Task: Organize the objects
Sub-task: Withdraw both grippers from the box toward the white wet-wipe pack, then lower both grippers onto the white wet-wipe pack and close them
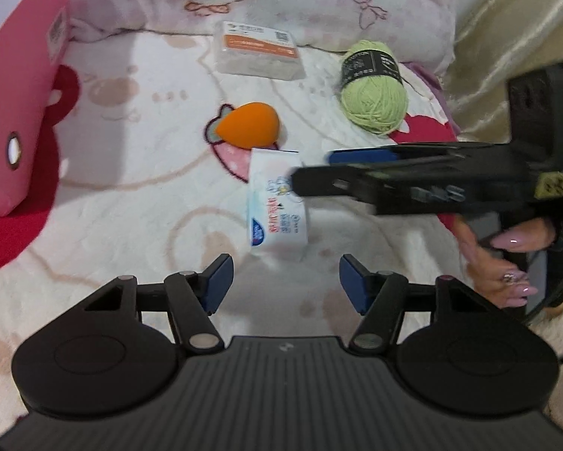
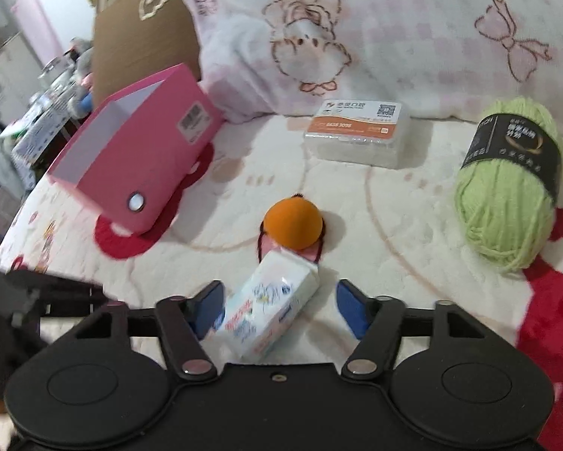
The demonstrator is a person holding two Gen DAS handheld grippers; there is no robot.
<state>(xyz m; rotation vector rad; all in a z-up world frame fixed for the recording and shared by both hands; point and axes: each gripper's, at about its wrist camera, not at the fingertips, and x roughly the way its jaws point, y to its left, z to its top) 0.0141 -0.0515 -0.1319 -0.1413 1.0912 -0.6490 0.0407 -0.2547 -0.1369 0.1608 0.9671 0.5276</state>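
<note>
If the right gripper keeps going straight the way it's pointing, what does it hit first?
Most likely the tissue pack, already lying between the right gripper's open jaws; the orange sponge sits just beyond it.

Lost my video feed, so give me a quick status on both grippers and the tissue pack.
Right gripper open, tissue pack between its fingers, not clamped. Left gripper open, empty. Orange sponge touching pack's far end.

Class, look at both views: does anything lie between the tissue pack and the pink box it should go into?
Nothing visible does. The tissue pack sits between the right gripper's fingers, and only bare blanket lies between it and the pink box; the orange sponge sits beyond the pack, off that path.
</note>
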